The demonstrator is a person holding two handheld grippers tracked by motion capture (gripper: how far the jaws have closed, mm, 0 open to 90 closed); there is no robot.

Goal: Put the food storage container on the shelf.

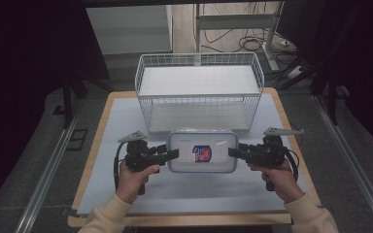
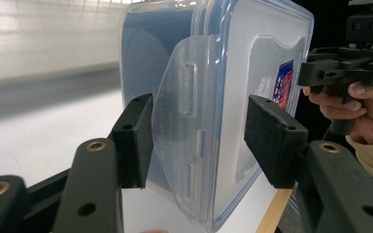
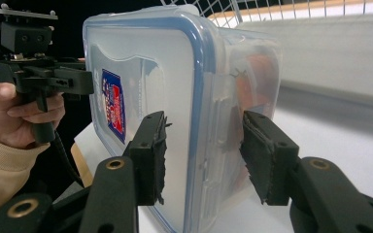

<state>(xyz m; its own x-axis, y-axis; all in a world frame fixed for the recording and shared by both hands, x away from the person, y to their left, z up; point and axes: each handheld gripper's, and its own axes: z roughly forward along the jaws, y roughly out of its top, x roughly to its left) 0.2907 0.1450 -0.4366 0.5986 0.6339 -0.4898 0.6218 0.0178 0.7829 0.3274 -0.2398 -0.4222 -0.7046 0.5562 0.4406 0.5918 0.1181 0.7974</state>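
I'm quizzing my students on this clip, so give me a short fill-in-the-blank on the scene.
1. Each gripper clamps one short end of the clear plastic ____.
2. The sticker on its lid is red and ____.
3. Behind it stands a white wire ____.
4. The left gripper and right gripper approach from ____ sides.

Missing: container; blue; basket; opposite

It looks like a lab or test room: a small wooden table (image 1: 93, 160) under a white sheet stands on grey carpet between floor rails (image 1: 43, 182), dark curtains at the sides, loose black cables (image 1: 252, 43) around a metal desk frame (image 1: 233, 22) behind.
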